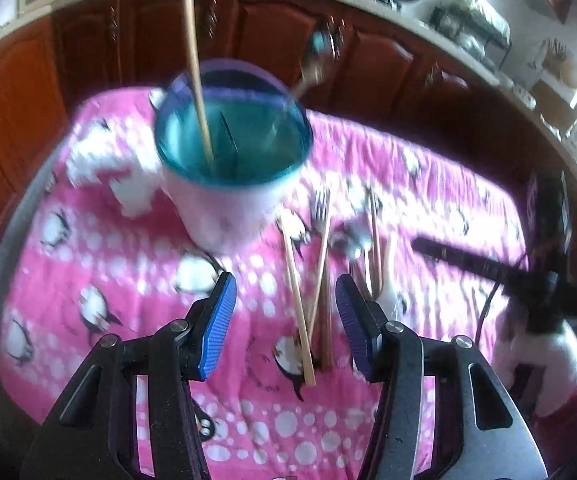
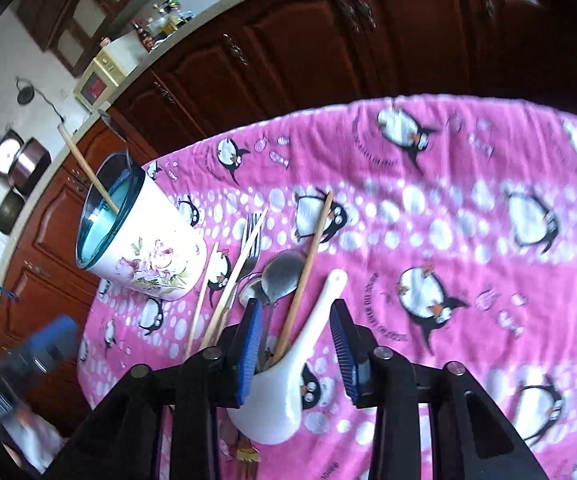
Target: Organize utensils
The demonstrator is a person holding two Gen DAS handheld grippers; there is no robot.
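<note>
A white flowered holder cup (image 1: 232,140) (image 2: 148,248) with a teal inside stands on the pink penguin cloth (image 1: 68,248) (image 2: 488,168). A wooden chopstick (image 1: 196,68) (image 2: 88,168) and a metal spoon (image 1: 312,68) lean in it. Loose chopsticks (image 1: 300,312), a fork (image 2: 252,236), two metal spoons (image 2: 284,272) and a white ceramic spoon (image 2: 300,344) lie in a heap beside the cup. My left gripper (image 1: 284,284) is open, straddling the crossed chopsticks from above. My right gripper (image 2: 295,308) is open around the ceramic spoon and a chopstick (image 2: 308,264); the right pad stands apart from the spoon.
Dark wooden cabinets (image 2: 308,52) under a countertop run behind the table. Pots, bottles and a microwave (image 2: 96,84) sit on the counter. A hand with a red sleeve (image 1: 548,360) is at the right of the left wrist view.
</note>
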